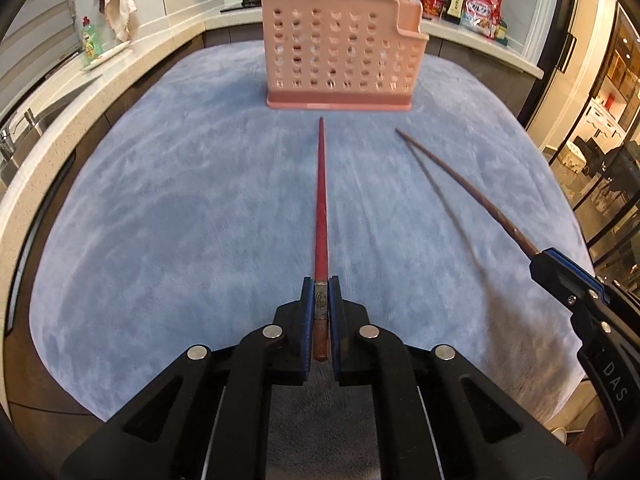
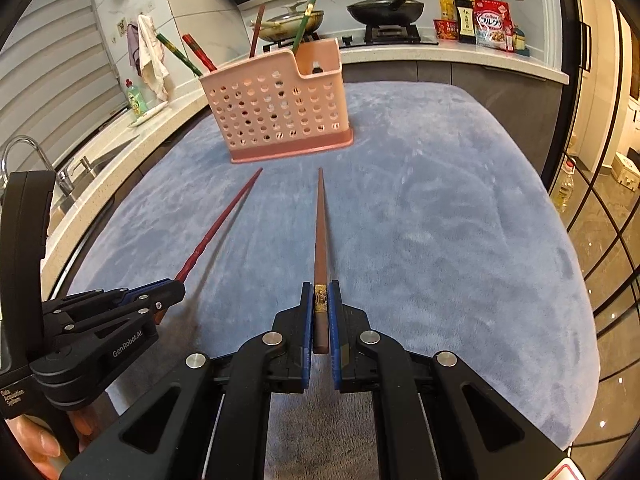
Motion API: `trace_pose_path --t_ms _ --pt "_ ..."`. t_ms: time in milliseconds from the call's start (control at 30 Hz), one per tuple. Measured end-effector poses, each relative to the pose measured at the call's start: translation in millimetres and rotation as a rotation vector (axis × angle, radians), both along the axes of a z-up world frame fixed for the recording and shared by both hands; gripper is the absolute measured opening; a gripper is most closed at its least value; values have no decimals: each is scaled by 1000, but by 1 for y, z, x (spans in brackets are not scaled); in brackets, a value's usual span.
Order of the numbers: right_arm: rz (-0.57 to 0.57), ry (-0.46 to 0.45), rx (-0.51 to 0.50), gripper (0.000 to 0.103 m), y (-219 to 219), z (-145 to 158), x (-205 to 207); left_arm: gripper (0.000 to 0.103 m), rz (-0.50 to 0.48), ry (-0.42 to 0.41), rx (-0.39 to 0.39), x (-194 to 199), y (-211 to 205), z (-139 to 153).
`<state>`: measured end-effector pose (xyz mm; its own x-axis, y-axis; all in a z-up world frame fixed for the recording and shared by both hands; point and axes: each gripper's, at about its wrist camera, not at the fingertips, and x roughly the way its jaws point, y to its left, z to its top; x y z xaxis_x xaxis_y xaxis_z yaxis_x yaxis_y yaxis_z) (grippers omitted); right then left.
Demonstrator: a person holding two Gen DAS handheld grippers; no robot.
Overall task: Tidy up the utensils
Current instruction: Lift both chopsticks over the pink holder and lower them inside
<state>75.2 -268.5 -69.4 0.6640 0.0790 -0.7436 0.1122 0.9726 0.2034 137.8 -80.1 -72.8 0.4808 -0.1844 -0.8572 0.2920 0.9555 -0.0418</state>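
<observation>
My left gripper (image 1: 321, 286) is shut on the thick end of a red chopstick (image 1: 320, 200), which points toward the pink perforated utensil holder (image 1: 336, 52) and hangs just above the blue cloth. My right gripper (image 2: 320, 288) is shut on a brown chopstick (image 2: 320, 224), its tip aimed at the same holder (image 2: 276, 112). Each view shows the other gripper: the right gripper (image 1: 540, 262) at the right edge, the left gripper (image 2: 178, 284) at the lower left with the red chopstick (image 2: 220, 220). Several chopsticks (image 2: 188, 54) stand in the holder.
A blue plush cloth (image 2: 440, 220) covers the table. Behind it runs a counter with a stove, two pans (image 2: 384, 10), bottles and food packets (image 2: 492, 24). A sink with a tap (image 2: 24, 152) and a dish-soap bottle (image 2: 136, 98) lie to the left. A person's hand (image 2: 36, 444) holds the left gripper.
</observation>
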Motion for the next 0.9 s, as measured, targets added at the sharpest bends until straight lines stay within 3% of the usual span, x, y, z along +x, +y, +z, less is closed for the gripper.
trace_pose_path --t_ms 300,900 --pt "2 -125 -8 7 -8 62 20 7 11 -129 -36 27 4 66" --pt "5 -346 163 7 -40 184 119 7 58 -328 -150 139 13 207"
